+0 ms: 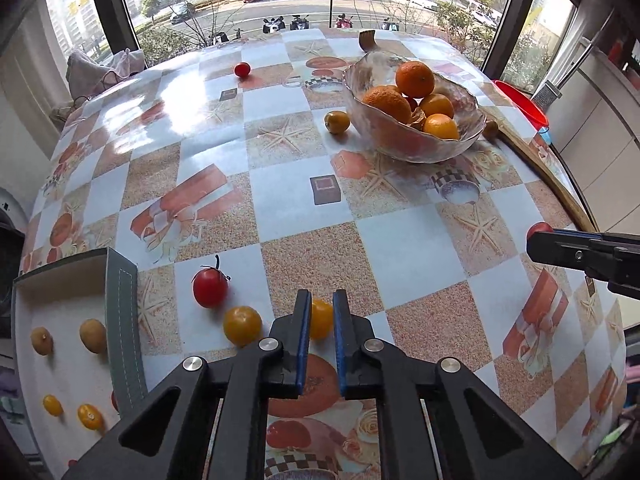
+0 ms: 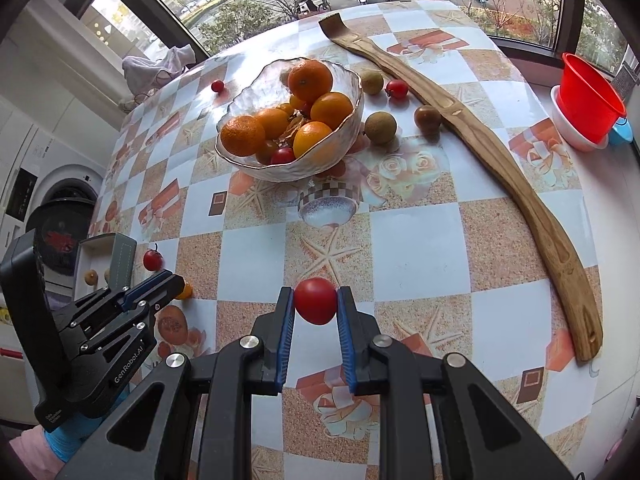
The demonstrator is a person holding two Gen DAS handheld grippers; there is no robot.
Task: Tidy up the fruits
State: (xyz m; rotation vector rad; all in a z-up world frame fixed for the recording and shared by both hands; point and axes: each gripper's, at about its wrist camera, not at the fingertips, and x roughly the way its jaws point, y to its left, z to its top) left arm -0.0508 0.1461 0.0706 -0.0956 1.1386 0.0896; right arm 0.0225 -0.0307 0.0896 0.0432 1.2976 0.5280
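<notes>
My left gripper [image 1: 321,308] is shut on a yellow cherry tomato [image 1: 321,319] just above the table. Beside it lie another yellow tomato [image 1: 242,325] and a red tomato with a stem [image 1: 210,287]. A white tray [image 1: 60,280] at the left holds several small fruits. My right gripper [image 2: 315,305] is shut on a red tomato [image 2: 315,300]; it also shows at the right edge of the left wrist view [image 1: 538,236]. A glass bowl [image 2: 344,136] holds oranges and small tomatoes; it also shows in the left wrist view [image 1: 400,144].
A long wooden back scratcher [image 2: 500,152] lies along the table's right side. Longans [image 2: 380,128] and small tomatoes [image 2: 397,89] lie between it and the bowl. A red tub [image 2: 588,100] stands on the sill. A washing machine [image 2: 52,200] is at the left.
</notes>
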